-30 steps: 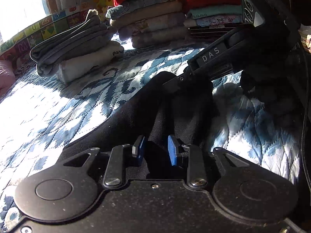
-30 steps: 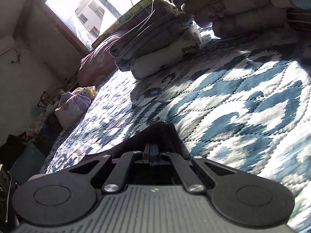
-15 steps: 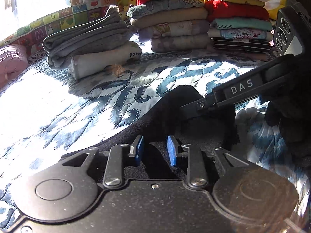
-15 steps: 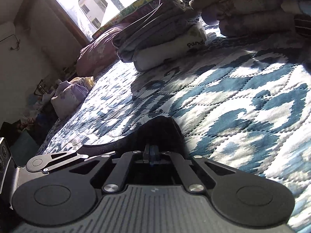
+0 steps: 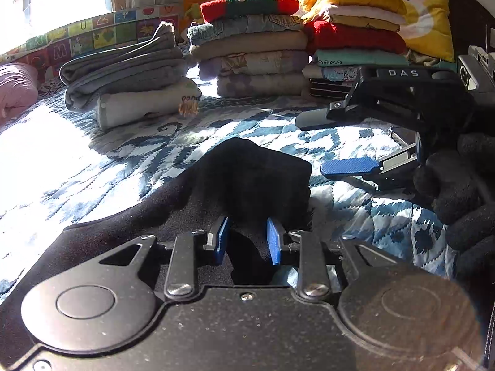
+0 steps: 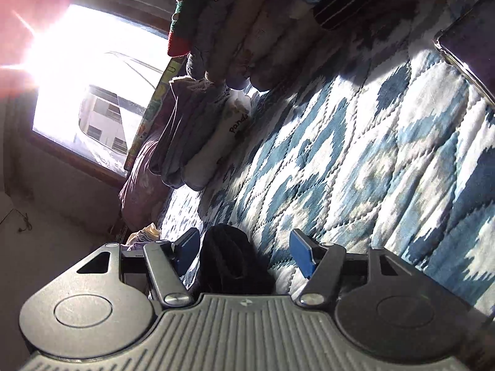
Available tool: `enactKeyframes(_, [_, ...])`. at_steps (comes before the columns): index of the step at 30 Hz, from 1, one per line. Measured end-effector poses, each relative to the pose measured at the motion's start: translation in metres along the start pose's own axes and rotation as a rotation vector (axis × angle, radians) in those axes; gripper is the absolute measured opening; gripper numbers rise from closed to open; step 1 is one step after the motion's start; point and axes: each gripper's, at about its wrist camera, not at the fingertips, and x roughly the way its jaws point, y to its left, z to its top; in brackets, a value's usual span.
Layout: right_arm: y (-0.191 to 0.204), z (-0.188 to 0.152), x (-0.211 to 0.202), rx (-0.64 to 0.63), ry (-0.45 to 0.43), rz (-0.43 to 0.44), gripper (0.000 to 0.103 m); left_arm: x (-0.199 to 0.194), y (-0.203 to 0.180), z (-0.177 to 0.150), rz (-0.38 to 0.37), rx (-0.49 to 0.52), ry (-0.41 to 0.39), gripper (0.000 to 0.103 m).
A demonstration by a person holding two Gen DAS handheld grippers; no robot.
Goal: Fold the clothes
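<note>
Black garment (image 5: 247, 179) lies bunched on the blue-white quilt (image 5: 130, 154), its humped end right ahead of my left gripper (image 5: 247, 242). L pads sit partly apart w/ dark cloth between them; can't tell if they actually pinch it. Garment spreads back under that gripper toward the quilt's near edge.

My right gripper (image 5: 337, 142) is just beside the hump, off its right side, rolled on its side, one finger above the other, wide open, nothing in it; gloved hand (image 5: 458, 191) behind it. In the right wrist view the gripper (image 6: 243, 253) gapes wide, view tilted hard, a dark fold of the garment (image 6: 229, 259) low between the pads, touching neither as far as I can see.

Folded stacks (image 5: 250, 49) line the quilt's far edge, well apart.
</note>
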Motion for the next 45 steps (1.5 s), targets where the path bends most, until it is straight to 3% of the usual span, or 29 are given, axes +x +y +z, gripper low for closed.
enactKeyframes(4, [0.006,-0.022,-0.001,0.006,0.039,0.024,0.072,-0.016,0.009,0.008,-0.017,-0.034,-0.022,0.027])
enactKeyframes(9, [0.030,-0.044,0.015,-0.166,0.091,-0.064,0.076,-0.095,0.054,0.023,-0.003,-0.222,-0.133,0.041])
enactKeyframes(11, [0.029,-0.042,0.020,-0.140,0.070,-0.056,0.076,-0.137,0.075,0.021,-0.008,-0.299,-0.197,0.042])
enactKeyframes(14, [0.030,-0.041,0.029,-0.128,0.053,-0.046,0.080,-0.200,0.104,0.008,0.027,-0.386,-0.275,0.047])
enactKeyframes(19, [0.038,-0.047,0.038,-0.181,0.031,-0.051,0.086,-0.277,0.136,-0.028,0.144,-0.488,-0.312,0.052])
enactKeyframes(21, [0.039,-0.050,0.039,-0.182,0.003,-0.059,0.081,-0.298,0.145,-0.044,0.210,-0.523,-0.309,0.054])
enactKeyframes(23, [0.040,-0.053,0.041,-0.182,-0.014,-0.074,0.060,-0.307,0.153,-0.063,0.284,-0.579,-0.277,0.054])
enactKeyframes(25, [0.033,-0.054,0.046,-0.139,0.010,-0.058,0.016,-0.309,0.157,-0.076,0.313,-0.629,-0.245,0.054])
enactKeyframes(28, [0.032,-0.054,0.047,-0.134,0.002,-0.054,0.012,-0.298,0.155,-0.081,0.301,-0.649,-0.180,0.054])
enactKeyframes(34, [0.028,-0.043,0.033,-0.115,-0.044,-0.019,0.011,-0.231,0.121,-0.070,0.242,-0.520,-0.054,0.054])
enactKeyframes(37, [0.020,-0.035,0.024,-0.084,-0.072,-0.029,0.011,-0.189,0.102,-0.069,0.250,-0.453,-0.016,0.053])
enactKeyframes(39, [0.014,-0.029,0.018,-0.069,-0.083,-0.031,0.011,-0.169,0.095,-0.069,0.242,-0.443,-0.031,0.053])
enactKeyframes(45, [0.025,-0.032,0.005,-0.209,-0.087,-0.035,0.011,-0.122,0.064,-0.048,0.227,-0.396,-0.148,0.050])
